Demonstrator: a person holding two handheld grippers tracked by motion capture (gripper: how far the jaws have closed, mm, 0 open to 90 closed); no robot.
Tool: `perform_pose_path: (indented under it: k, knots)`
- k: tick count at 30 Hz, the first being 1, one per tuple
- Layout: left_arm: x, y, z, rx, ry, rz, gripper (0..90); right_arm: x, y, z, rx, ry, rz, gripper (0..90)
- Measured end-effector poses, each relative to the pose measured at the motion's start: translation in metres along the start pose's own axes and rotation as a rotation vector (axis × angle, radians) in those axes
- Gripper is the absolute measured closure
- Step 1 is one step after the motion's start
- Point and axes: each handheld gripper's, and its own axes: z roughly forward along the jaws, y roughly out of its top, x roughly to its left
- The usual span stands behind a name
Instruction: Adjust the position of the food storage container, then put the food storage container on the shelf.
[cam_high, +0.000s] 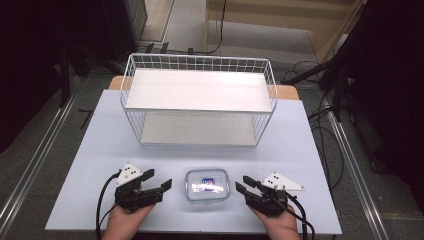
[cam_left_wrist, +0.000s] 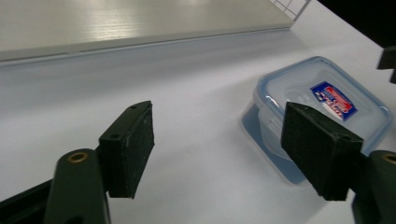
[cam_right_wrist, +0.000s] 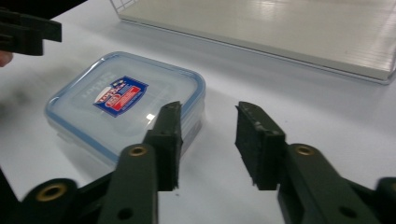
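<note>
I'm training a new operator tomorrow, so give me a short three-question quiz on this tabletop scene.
1. True or false: the left gripper is shut on the food container.
2. What lies between the two grippers on the table?
A. a mug
B. a clear lidded food container
C. a folded towel
3. Fill in: behind the container stands a white wire ___ with two levels.

Key
1. False: both the left gripper and the right gripper are open, beside the container.
2. B, with a blue-trimmed lid and a red and blue label.
3. Shelf.
</note>
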Motion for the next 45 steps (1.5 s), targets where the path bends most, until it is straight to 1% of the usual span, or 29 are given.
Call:
perform_pose_path:
  k: [1,2,3,6,7,9,10,11,14,15,16,18,21,24,25,26,27,29,32,33,35,36,38,39,40,41,43,44,45]
  knots:
    - [-0.001,0.0,0.001,0.005,-0.002,0.005,23.7,0.0,0.0,0.001,0.0,-0.006,0.003,58.0]
    - [-0.002,0.0,0.002,0.01,-0.009,0.012,21.8,0.0,0.0,0.001,0.0,-0.012,0.009,55.9]
    - [-0.003,0.0,0.004,0.013,-0.022,0.005,19.5,-0.001,0.001,0.001,-0.004,-0.008,0.021,51.6]
    - [-0.004,0.0,0.006,0.014,-0.039,0.0,17.5,-0.002,0.001,0.002,-0.006,-0.007,0.029,44.7]
    - [-0.006,0.0,0.007,0.019,-0.06,-0.009,17.2,-0.002,0.001,0.002,-0.007,-0.004,0.038,42.8]
    - [-0.008,0.0,0.008,0.02,-0.085,-0.022,16.7,-0.002,0.002,0.003,-0.01,0.012,0.054,39.1]
    - [-0.008,0.0,0.008,0.02,-0.085,-0.022,16.4,-0.002,0.002,0.003,-0.008,0.017,0.054,37.3]
    - [-0.01,0.0,0.01,0.031,-0.101,-0.023,16.1,-0.001,0.002,0.004,-0.007,0.022,0.054,35.3]
    - [-0.011,0.0,0.013,0.043,-0.115,-0.023,15.6,0.001,0.003,0.007,-0.004,0.043,0.057,30.7]
    - [-0.012,0.0,0.013,0.048,-0.124,-0.033,15.6,0.002,0.003,0.008,-0.004,0.052,0.06,29.6]
    - [-0.012,0.0,0.013,0.048,-0.124,-0.033,15.6,0.002,0.003,0.008,-0.004,0.052,0.06,29.6]
    - [-0.015,-0.001,0.017,0.066,-0.15,-0.045,15.7,0.005,0.003,0.01,0.002,0.071,0.064,27.0]
    - [-0.019,-0.004,0.022,0.09,-0.164,-0.047,16.1,0.006,0.004,0.012,0.01,0.085,0.083,24.4]
    - [-0.02,-0.005,0.026,0.098,-0.173,-0.056,17.1,0.006,0.004,0.015,0.014,0.097,0.095,23.9]
    - [-0.019,-0.006,0.031,0.111,-0.187,-0.072,17.8,0.006,0.004,0.017,0.018,0.099,0.099,23.8]
    - [-0.019,-0.006,0.031,0.111,-0.187,-0.072,18.1,0.006,0.004,0.017,0.018,0.099,0.099,23.8]
    - [-0.018,-0.008,0.036,0.128,-0.201,-0.085,18.1,0.006,0.004,0.017,0.02,0.103,0.103,23.8]
    - [-0.017,-0.01,0.04,0.151,-0.222,-0.104,19.8,0.004,0.002,0.023,0.038,0.113,0.126,23.9]
    - [-0.015,-0.012,0.045,0.156,-0.269,-0.152,21.9,0.004,0.0,0.03,0.057,0.126,0.146,24.4]
    - [-0.015,-0.012,0.046,0.16,-0.278,-0.159,22.9,0.004,-0.001,0.033,0.061,0.134,0.154,24.6]
    - [-0.015,-0.013,0.047,0.163,-0.301,-0.161,24.7,0.005,-0.003,0.038,0.086,0.15,0.18,24.8]
    - [-0.015,-0.013,0.047,0.163,-0.307,-0.164,25.5,0.006,-0.003,0.04,0.094,0.154,0.183,24.8]
    - [-0.016,-0.013,0.047,0.166,-0.323,-0.168,27.4,0.006,-0.005,0.043,0.096,0.162,0.189,24.8]
    - [-0.016,-0.014,0.048,0.166,-0.327,-0.174,28.5,0.006,-0.006,0.043,0.097,0.17,0.2,24.8]
    - [-0.016,-0.014,0.048,0.166,-0.327,-0.174,29.3,0.006,-0.006,0.043,0.097,0.17,0.2,24.8]
    - [-0.016,-0.014,0.049,0.165,-0.337,-0.18,30.3,0.005,-0.007,0.044,0.103,0.186,0.219,24.4]
    - [-0.016,-0.014,0.05,0.167,-0.347,-0.183,31.0,0.004,-0.008,0.045,0.115,0.201,0.236,23.1]
    - [-0.016,-0.014,0.05,0.167,-0.347,-0.183,31.5,0.004,-0.008,0.045,0.115,0.201,0.236,23.1]
    - [-0.016,-0.015,0.05,0.168,-0.36,-0.192,32.6,0.002,-0.01,0.047,0.123,0.225,0.267,22.5]
